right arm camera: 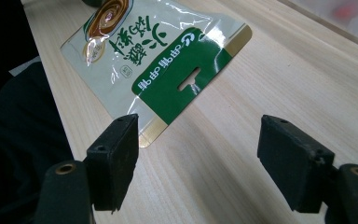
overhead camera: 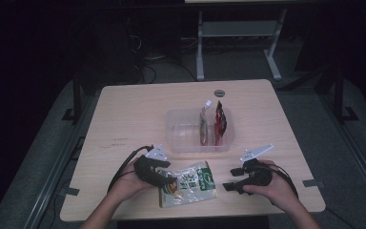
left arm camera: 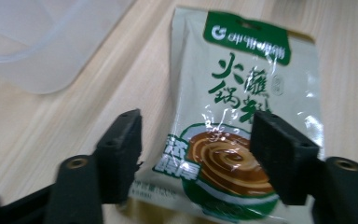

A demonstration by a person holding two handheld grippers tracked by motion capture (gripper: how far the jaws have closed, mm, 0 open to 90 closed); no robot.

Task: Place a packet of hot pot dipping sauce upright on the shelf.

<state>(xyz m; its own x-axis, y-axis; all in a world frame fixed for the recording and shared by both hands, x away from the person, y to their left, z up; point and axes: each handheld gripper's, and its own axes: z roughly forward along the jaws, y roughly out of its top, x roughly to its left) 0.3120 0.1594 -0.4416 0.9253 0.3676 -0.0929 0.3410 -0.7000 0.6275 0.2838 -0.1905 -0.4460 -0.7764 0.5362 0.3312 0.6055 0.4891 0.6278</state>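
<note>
From above, my left gripper [overhead camera: 164, 177] sits low and left of centre, its tips right at the left edge of the pouch [overhead camera: 188, 183], which lies flat on the table [overhead camera: 124, 114] near the bottom middle of the frame. My right gripper [overhead camera: 228, 186] rests lower right, just beside the pouch's right edge, apart from it. Above the pouch, mid-frame, stands the clear tub [overhead camera: 178, 131] with two sachets [overhead camera: 212, 125] upright inside. Along my left gripper [left arm camera: 196, 154], the fingers [left arm camera: 121, 154] are spread wide, one at lower left, one at lower right, with the pouch [left arm camera: 242, 93] filling the centre and right of the frame between and beyond them; neither pad presses on it. The tub [left arm camera: 37, 42] shows at upper left. Along my right gripper [right arm camera: 200, 158], the fingers [right arm camera: 114, 158] are spread too, bare wood between them; the pouch [right arm camera: 158, 51] lies upside down at upper left and centre, its gold corner just by my left pad.
</note>
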